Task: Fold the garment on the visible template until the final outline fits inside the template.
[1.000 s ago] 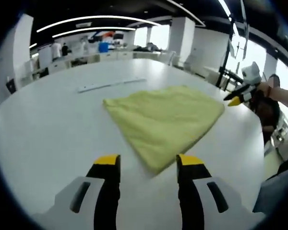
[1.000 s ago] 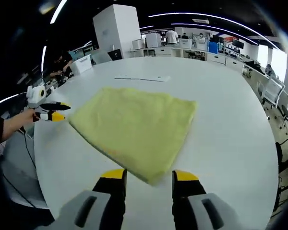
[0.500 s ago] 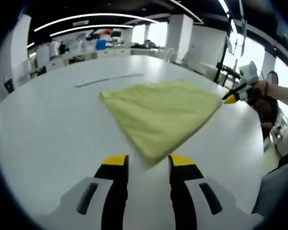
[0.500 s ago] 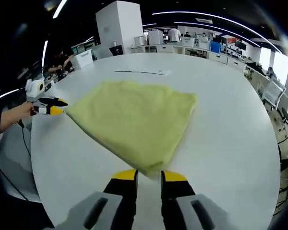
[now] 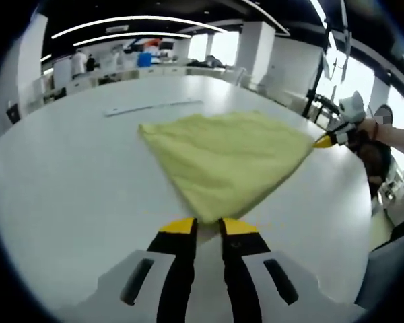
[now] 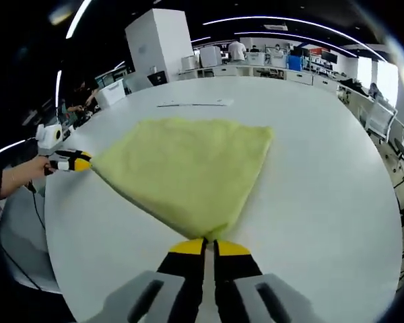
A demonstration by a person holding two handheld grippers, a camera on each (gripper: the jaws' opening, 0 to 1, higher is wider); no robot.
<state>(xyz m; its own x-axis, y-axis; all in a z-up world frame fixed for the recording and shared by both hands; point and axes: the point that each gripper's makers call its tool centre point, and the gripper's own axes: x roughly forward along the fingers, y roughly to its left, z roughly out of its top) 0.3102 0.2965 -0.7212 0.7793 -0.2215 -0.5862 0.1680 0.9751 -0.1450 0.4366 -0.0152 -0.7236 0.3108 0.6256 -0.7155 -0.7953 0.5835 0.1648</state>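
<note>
The yellow cloth (image 5: 229, 161) lies flat on the white worktop (image 5: 67, 202). Each hand-held gripper pinches a corner: the left (image 5: 207, 225) nearly closed at 6 o'clock in its view, the right (image 6: 209, 246) likewise closed on its corner. Two corners held likely means lifting that edge over for a fold.

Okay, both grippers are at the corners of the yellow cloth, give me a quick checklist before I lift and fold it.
1. Left gripper closed on the near corner of the yellow cloth garment: ok, jaws nearly together at the corner.
2. Right gripper closed on its corner: ok, jaws pinched at the cloth tip.
3. Cloth lying flat on the white table: ok.
4. Whole cloth in view: ok.
5. Template outline under the cloth: cannot tell, no marking visible.
6. Flat white strip beyond the cloth clear of it: ok, apart.
</note>
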